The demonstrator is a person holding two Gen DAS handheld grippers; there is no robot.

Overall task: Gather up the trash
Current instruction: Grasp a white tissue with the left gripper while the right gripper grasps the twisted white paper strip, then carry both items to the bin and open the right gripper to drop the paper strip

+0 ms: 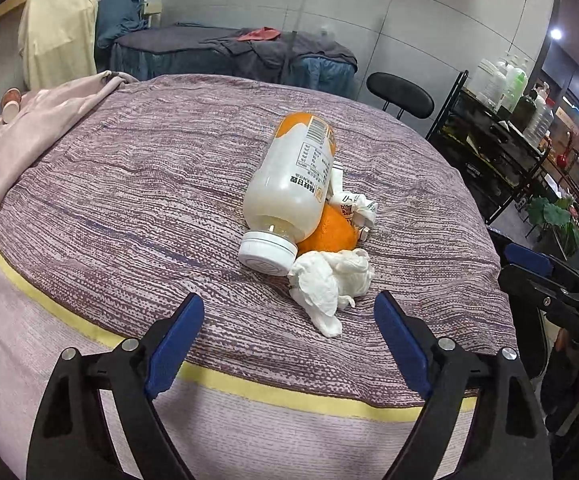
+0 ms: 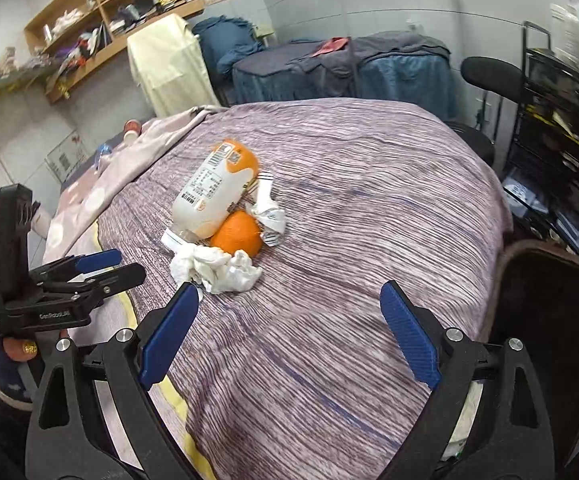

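Trash sits bunched mid-bed on the striped purple cover point(image 1: 129, 184): a white bottle point(image 1: 289, 184) on its side, an orange point(image 1: 329, 232) touching it, a crumpled tissue point(image 1: 329, 280) and a scrunched wrapper point(image 1: 353, 204). Both tools tilt down toward it, the left gripper point(image 1: 289, 320) and right gripper point(image 2: 289, 308) spread apart, holding nothing.
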